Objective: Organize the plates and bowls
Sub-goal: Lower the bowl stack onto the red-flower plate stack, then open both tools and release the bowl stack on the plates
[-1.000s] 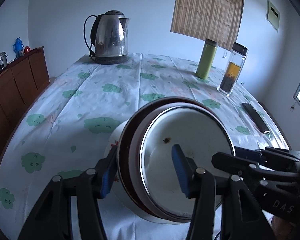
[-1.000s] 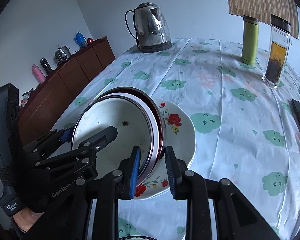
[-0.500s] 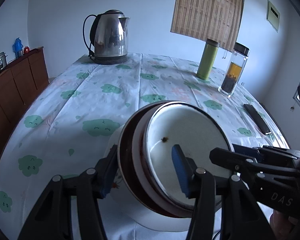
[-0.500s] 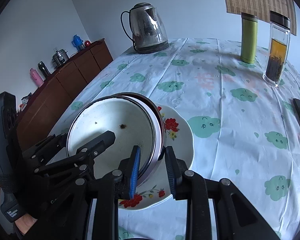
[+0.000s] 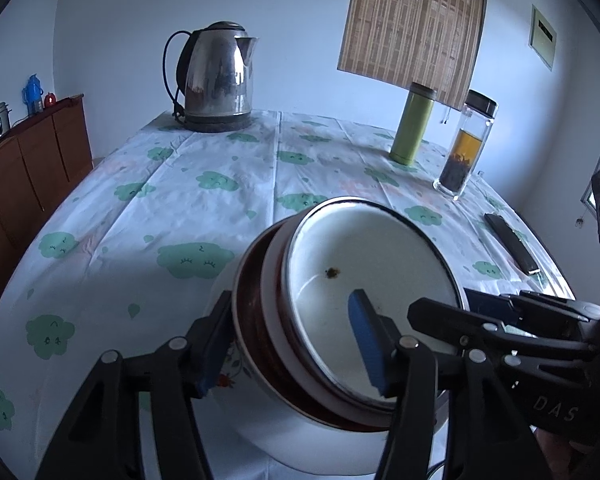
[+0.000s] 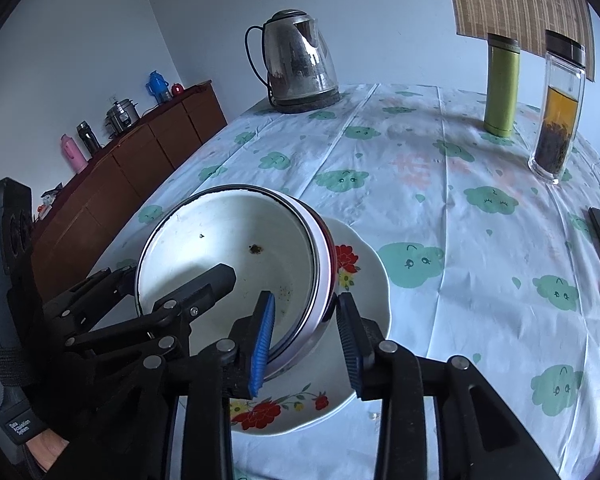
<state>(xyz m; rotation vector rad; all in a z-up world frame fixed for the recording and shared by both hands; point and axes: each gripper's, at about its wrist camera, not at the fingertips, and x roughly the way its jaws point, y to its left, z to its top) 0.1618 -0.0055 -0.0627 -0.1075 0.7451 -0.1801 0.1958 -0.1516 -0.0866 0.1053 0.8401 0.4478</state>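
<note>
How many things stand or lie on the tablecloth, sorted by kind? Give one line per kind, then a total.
Bowls, nested: 2 (white bowl, red bowl)
Plate: 1
Kettle: 1
Flask: 1
Tea bottle: 1
Remote: 1
Total: 7

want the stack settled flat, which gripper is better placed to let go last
Probably the left gripper: its fingers span the nested bowls. The right gripper has been opening, pads off the rim.
</note>
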